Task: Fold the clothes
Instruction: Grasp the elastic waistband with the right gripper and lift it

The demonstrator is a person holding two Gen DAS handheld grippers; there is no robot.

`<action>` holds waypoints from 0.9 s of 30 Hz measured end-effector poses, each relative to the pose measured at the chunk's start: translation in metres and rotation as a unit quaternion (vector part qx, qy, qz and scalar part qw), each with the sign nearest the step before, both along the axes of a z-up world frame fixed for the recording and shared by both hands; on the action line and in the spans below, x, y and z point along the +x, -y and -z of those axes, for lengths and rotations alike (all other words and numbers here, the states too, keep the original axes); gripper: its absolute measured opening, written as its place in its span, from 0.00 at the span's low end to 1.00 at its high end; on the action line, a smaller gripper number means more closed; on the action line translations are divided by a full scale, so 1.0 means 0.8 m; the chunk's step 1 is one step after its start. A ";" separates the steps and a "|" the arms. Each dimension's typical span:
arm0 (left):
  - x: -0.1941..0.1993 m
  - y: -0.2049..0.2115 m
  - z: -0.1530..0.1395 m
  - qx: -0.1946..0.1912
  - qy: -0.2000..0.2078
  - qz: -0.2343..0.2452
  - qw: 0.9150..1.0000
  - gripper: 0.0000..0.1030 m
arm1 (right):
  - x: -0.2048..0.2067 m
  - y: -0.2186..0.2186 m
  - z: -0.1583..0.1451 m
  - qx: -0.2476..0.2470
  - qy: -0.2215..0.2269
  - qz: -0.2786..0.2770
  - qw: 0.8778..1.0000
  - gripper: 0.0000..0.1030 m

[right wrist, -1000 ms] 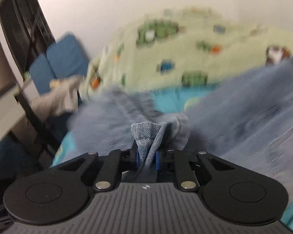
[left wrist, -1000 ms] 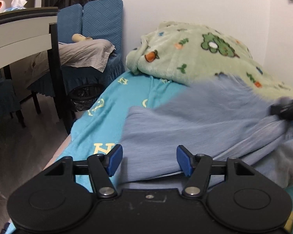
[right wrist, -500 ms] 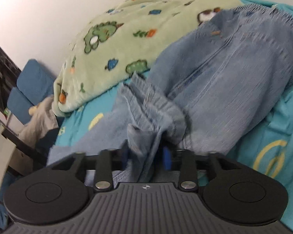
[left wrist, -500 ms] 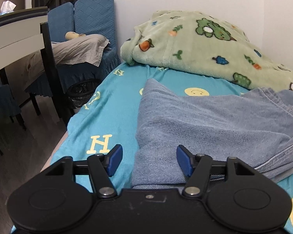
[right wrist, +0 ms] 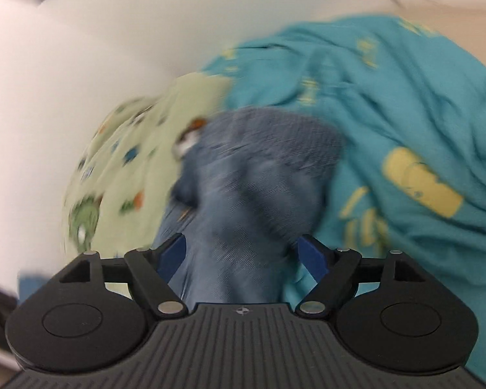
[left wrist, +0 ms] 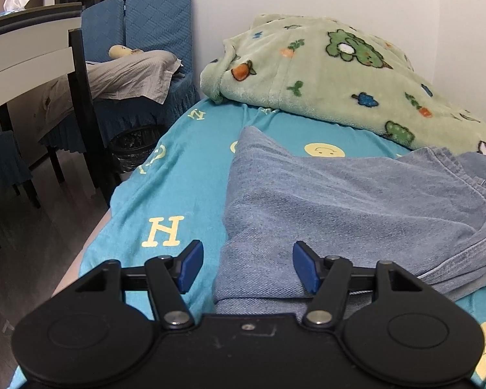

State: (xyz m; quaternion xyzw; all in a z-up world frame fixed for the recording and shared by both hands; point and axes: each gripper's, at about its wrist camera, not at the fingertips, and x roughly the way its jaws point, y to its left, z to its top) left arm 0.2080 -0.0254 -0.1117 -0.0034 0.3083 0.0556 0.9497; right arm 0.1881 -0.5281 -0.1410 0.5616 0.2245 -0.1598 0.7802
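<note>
Jeans (left wrist: 356, 207) btwn splayed left gripper (left wrist: 247, 265) fingers

Jeans on the bed

The jeans (left wrist: 356, 207) lie on the bed (left wrist: 178, 178); the blanket (left wrist: 324, 81) sits behind them, chairs (left wrist: 139, 32) to the left.

Bed (left wrist: 184, 175) under teal printed sheet; lying directly on it, folded blue denim garment (left wrist: 356, 207) and, behind, green cartoon blanket (left wrist: 324, 77).

Folded denim garment (left wrist: 356, 207) spread flat on teal bedsheet (left wrist: 178, 175). Left gripper (left wrist: 246, 265) near, blue fingers (left wrist: 189, 265) wide apart. Green fleece blanket (left wrist: 324, 74) far right.
</note>
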 end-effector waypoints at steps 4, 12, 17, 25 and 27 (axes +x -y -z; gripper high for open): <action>0.001 0.001 0.002 -0.001 0.000 -0.004 1.000 0.57 | 0.017 0.021 0.037 0.065 0.027 0.002 0.998 0.81; 0.002 0.004 0.005 0.009 0.014 -0.008 1.000 0.57 | 0.054 0.013 0.049 0.081 0.086 0.027 0.993 0.94; 0.004 0.004 0.006 0.010 0.016 -0.007 1.000 0.57 | 0.073 0.006 0.051 0.058 0.087 0.040 0.994 0.97; 0.005 0.006 0.008 0.017 0.014 -0.007 1.000 0.57 | 0.077 0.002 0.043 0.007 0.078 0.026 0.997 0.38; 0.005 0.005 0.008 0.016 0.015 -0.006 1.000 0.57 | 0.074 0.000 0.036 0.000 0.091 0.024 0.996 0.31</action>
